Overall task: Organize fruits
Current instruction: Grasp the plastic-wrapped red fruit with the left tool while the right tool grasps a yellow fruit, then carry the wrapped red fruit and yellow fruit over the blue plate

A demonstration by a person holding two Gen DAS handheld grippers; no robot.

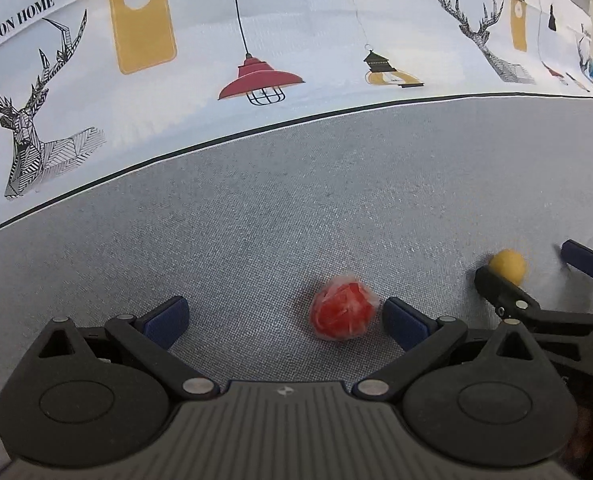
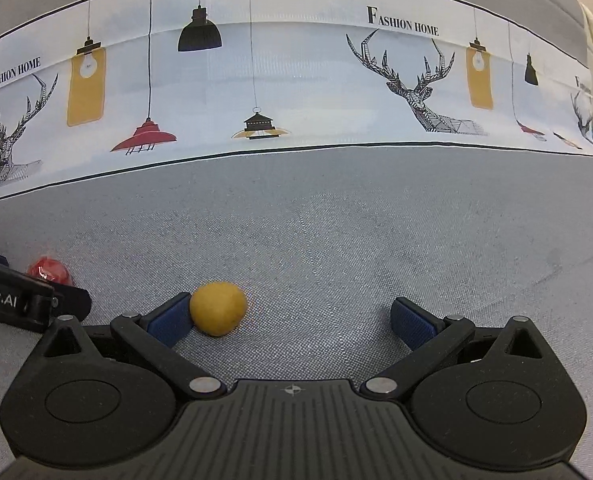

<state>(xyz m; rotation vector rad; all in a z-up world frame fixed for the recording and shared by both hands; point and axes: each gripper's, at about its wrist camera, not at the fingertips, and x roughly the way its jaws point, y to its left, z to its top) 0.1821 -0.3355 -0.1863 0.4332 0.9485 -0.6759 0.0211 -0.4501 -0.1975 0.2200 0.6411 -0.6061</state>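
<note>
Fruits between spread claws, neither one gripped yet.

Red fruit (image 1: 343,312), wrapped in clear film, lies on the grey cloth (image 1: 296,208) inside the left gripper (image 1: 284,320), just beside its pad at 3 o'clock; that claw is released and wide. Yellow fruit (image 2: 218,309) sits inside the right gripper (image 2: 292,320), touching the pad (image 2: 168,320) at 9 o'clock, with the other pad well apart, so this claw is released too. Judged from this, the step in hand is lining up for the pick. Next, each claw likely needs centring on its fruit, then a gentle close, since round fruit may roll off a one-sided push.
</note>
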